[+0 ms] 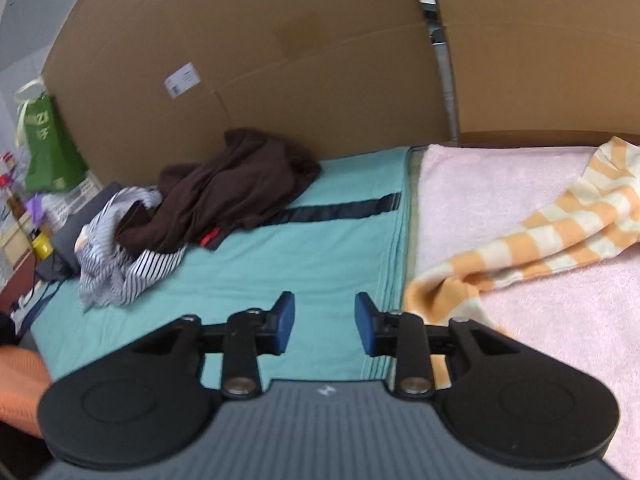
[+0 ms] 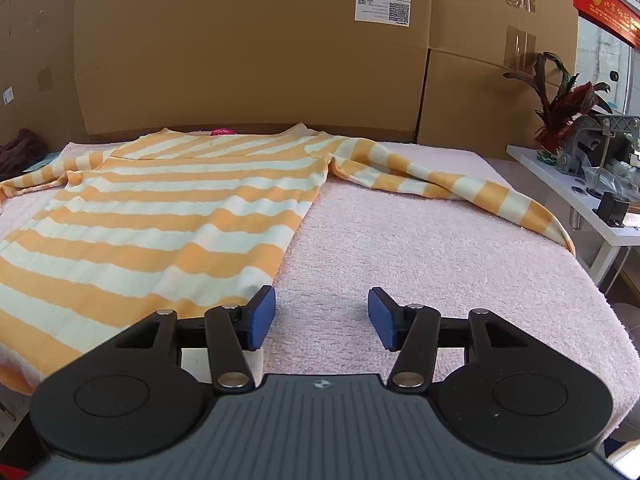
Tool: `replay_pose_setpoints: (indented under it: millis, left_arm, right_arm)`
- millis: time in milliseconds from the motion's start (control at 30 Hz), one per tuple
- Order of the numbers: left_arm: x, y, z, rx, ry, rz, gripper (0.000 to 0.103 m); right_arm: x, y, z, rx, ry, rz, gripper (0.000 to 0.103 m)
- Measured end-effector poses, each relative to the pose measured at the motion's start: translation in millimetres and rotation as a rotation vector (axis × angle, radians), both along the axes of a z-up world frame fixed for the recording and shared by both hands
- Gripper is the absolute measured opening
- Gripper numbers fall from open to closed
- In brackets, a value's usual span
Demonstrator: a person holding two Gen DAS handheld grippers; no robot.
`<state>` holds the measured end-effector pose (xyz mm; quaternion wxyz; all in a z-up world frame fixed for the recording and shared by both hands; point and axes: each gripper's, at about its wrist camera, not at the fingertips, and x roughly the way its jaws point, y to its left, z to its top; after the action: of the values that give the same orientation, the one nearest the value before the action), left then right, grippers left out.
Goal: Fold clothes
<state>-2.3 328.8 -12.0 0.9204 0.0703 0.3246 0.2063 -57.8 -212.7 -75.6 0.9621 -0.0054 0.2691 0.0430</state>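
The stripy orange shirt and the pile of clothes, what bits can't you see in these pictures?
- Orange striped shirt: in the right wrist view, its left sleeve and bottom hem run off the picture's edge, and the right hand-held gripper covers one corner.
- Brown garment: in the left wrist view, crumpled, so its type is unclear.
- Blue-striped garment: partly buried under the brown one.
- Green bag: lettering blurred.

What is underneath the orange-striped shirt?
The orange-striped shirt lies spread on a pink towel, which shows all around it. A pink scrap peeks out behind the collar. Anything else beneath is covered.
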Motion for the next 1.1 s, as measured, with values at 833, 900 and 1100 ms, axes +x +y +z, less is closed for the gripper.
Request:
replay_pose_setpoints:
  millis: [833,900,1100]
  left_arm:
    - [-126.5,-179.9,-38.2,-0.263,0.090,-0.683,0.007]
    - [-131.6,-180.8,-36.2,-0.245,0.096,-0.689,0.001]
    - [-140.0,-165.6,-28.5,-0.232,0.092,-0.651,0.000]
  right_arm:
    - [-64.5,-0.3,-9.2,0.115,0.193,0.233,0.010]
    - [-67.6,-1.7,-6.7,0.144,0.185,0.247,0.009]
    - [-89.5,-26.9,20.4,0.170,0.114,0.256,0.008]
